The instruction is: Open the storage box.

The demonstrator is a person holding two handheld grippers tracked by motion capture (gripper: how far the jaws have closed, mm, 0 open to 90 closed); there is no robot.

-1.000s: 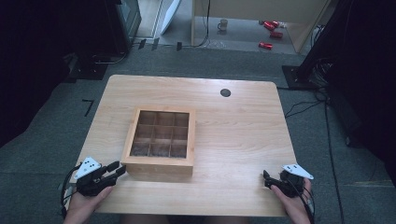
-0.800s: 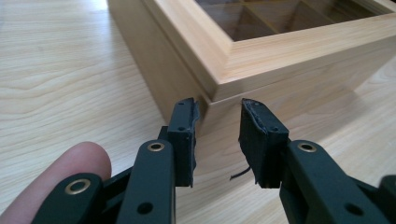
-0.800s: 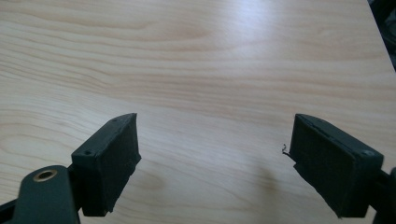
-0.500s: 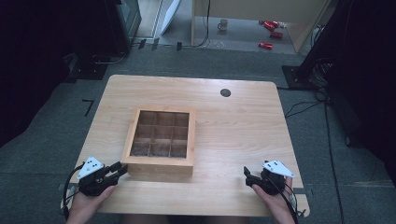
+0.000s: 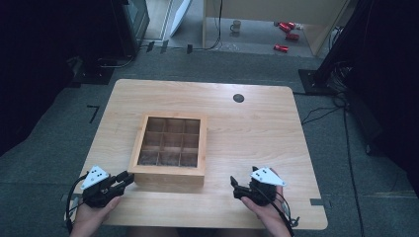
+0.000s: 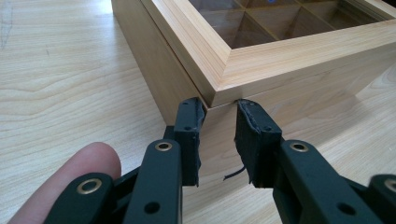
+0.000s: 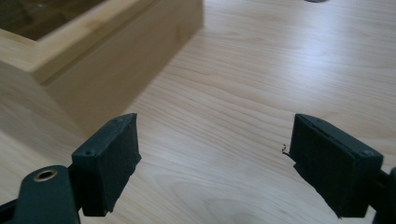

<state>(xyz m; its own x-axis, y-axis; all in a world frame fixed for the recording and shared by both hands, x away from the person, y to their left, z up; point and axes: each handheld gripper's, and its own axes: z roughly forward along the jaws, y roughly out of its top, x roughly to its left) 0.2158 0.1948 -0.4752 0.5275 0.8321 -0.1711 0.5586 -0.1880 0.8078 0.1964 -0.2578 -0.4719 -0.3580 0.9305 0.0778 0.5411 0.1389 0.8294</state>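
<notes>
Currently I see a wooden compartment box (image 5: 170,148) with nine cells under a glazed lid, resting left of centre on the tabletop (image 5: 257,133). My left tool (image 6: 218,126) sits at the box's near left corner, its jaws set to a narrow gap with the corner edge just ahead of them; whether the pads touch the wood, I cannot tell. My right tool (image 7: 215,163) rests on the tabletop near the box's near right corner, apart from it, jaws spread wide and holding nothing.
</notes>
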